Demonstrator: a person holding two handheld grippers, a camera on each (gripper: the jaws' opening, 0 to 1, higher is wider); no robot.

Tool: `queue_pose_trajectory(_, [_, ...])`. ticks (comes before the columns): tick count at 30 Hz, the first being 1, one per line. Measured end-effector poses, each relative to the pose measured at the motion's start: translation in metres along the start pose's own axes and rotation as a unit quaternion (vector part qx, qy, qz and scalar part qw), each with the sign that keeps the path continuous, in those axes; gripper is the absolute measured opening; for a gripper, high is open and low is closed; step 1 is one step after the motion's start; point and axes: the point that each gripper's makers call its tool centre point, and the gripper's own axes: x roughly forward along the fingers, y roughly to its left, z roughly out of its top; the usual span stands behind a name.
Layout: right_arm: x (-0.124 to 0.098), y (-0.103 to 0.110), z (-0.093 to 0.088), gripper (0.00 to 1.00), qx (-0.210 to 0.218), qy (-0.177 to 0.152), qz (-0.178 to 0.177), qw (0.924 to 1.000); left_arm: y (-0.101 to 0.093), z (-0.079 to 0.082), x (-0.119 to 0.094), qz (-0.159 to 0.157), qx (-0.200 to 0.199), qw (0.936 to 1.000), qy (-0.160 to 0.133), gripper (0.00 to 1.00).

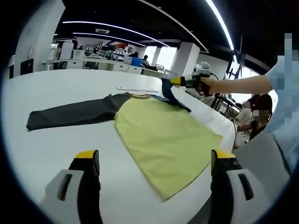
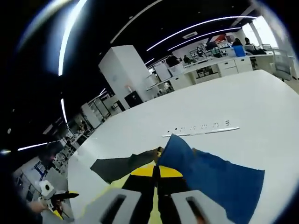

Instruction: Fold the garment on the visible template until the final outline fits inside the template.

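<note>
In the left gripper view, my left hand-held gripper [image 1: 156,163] is apart and holds nothing, above the near hem of the garment [image 1: 163,135], which lies flat on the white bench [image 1: 56,140].

In the right gripper view, my right hand-held gripper [image 2: 156,170] is clamped on the blue sleeve [image 2: 210,175]. The cloth looks soft and light; I judge that edges and corners are the best places to hold.

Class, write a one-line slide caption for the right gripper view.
Right tongs shut on blue sleeve, lifting it over white table.
</note>
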Motion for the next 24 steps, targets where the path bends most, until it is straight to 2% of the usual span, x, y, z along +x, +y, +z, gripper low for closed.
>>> queue_pose_trajectory(13, [0.063,0.066,-0.012,0.0,-0.025,0.019,0.041,0.9987,0.001,-0.005,0.002,-0.007,-0.011,0.9999,0.009,0.94])
queue_pose_trajectory(17, [0.08,0.08,-0.022,0.0,-0.05,0.034,0.047,0.9971,0.002,-0.007,0.003,-0.007,-0.012,0.9999,0.01,0.93])
queue_pose_trajectory(24, [0.095,0.087,-0.031,0.0,-0.052,0.045,0.048,0.9965,0.005,-0.011,0.004,-0.007,-0.016,0.9997,0.015,0.9])
